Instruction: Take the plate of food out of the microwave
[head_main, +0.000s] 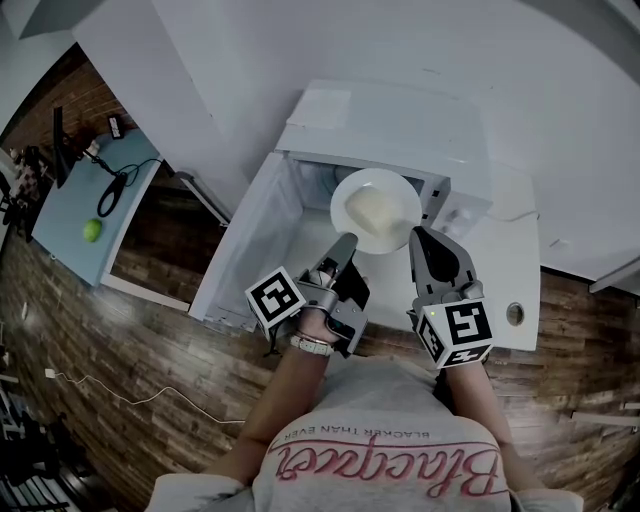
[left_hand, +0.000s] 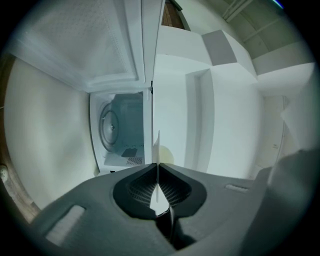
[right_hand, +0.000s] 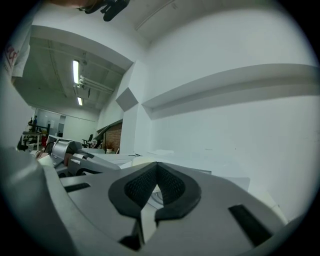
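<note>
Plate (head_main: 402, 192) with the pale food (head_main: 370, 210) is mid-frame in the head view, right at the mouth of the open microwave (head_main: 400, 120) — gripped from both sides. The left hand-held gripper (head_main: 348, 241) pinches its lower-left rim, and the right hand-held gripper (head_main: 416, 236) is clamped on the right rim. The door (head_main: 245, 245) is swung open toward lower left.

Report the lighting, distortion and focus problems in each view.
Head view: strong fisheye bends the floorboards, and the white plate nearly washes out against the white microwave. Left gripper view: dark round vignette, the left gripper is soft and close, and the cavity is dim and bluish. Right gripper view: the ceiling strip lights glare, and the right gripper is blurred in the foreground.
</note>
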